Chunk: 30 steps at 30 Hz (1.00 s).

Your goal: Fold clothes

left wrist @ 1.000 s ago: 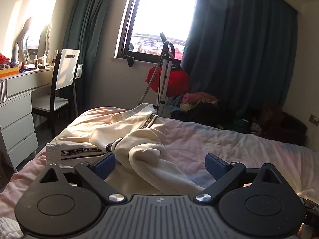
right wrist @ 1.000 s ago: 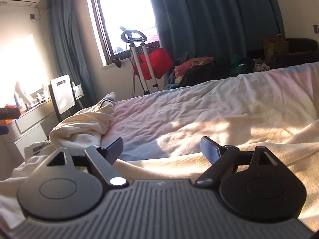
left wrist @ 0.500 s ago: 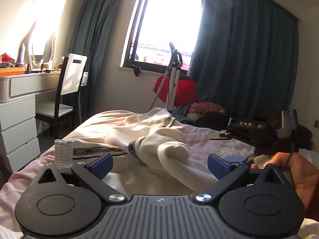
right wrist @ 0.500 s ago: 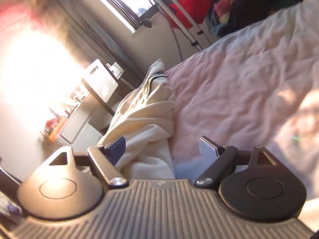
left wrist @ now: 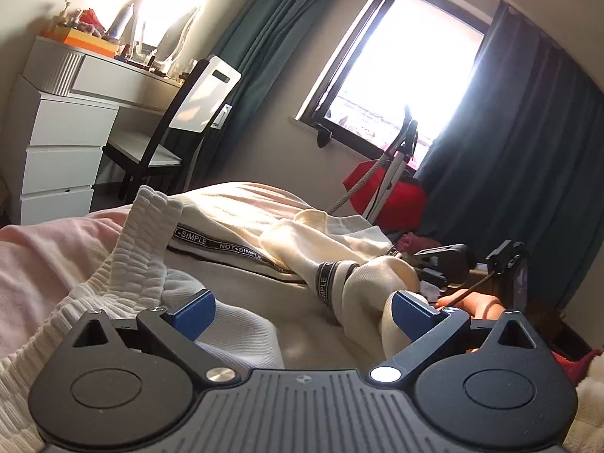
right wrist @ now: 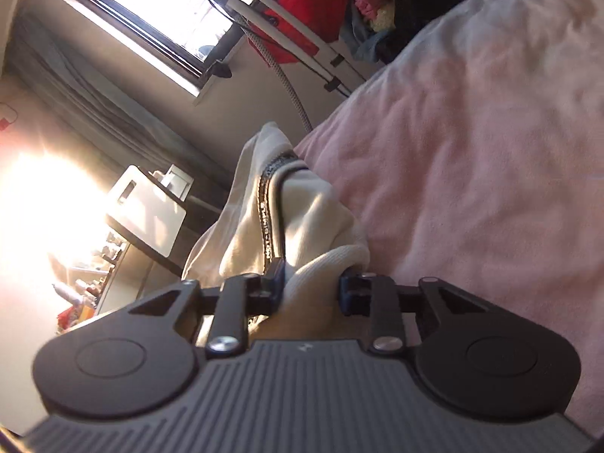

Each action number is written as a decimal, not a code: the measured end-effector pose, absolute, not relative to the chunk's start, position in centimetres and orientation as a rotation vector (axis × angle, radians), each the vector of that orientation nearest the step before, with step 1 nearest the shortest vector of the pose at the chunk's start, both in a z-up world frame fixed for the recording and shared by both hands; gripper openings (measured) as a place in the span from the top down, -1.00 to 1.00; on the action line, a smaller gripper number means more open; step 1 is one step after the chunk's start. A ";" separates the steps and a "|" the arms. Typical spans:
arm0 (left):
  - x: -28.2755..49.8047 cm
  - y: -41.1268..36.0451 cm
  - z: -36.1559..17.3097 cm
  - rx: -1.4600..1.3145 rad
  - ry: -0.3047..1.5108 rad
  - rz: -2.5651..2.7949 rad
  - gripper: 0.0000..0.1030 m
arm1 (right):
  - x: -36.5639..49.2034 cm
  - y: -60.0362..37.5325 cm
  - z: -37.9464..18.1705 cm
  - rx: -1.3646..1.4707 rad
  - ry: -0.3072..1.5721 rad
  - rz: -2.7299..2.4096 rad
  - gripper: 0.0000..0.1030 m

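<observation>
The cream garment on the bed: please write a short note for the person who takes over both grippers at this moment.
Right gripper: its jaws are closing, with a bunched fold of the cream garment between them, near the black lettered band.
Left gripper: open, holding nothing, low over the garment's ribbed hem.
Where things are: the garment lies crumpled on the pink bed cover, one sleeve bunched up.
Done: no fold is visible yet.
Left: finish the right grip, take a second hold with the left, spread the garment flat, then fold it.
</observation>
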<state>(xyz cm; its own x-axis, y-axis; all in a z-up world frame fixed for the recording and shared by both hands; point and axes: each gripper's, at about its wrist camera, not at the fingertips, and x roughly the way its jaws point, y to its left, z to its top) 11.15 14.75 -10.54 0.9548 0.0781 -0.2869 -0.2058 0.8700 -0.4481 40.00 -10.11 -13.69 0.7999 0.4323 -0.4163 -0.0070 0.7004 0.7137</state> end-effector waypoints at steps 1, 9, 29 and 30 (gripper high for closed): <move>11.0 14.7 -10.5 -0.490 0.259 0.151 -0.96 | 39.2 -10.7 -12.8 0.731 0.571 0.242 0.59; 8.9 14.1 -8.4 -0.473 0.236 0.132 -0.96 | 30.5 -19.4 -4.1 0.463 0.340 -0.014 0.65; 7.3 9.2 -8.3 -0.312 0.301 0.003 -0.96 | 15.5 -41.1 -9.2 0.710 0.489 -0.200 -0.09; 7.4 9.1 -8.5 -0.313 0.310 0.001 -0.96 | 14.7 -41.7 -9.4 0.745 0.465 -0.201 -0.19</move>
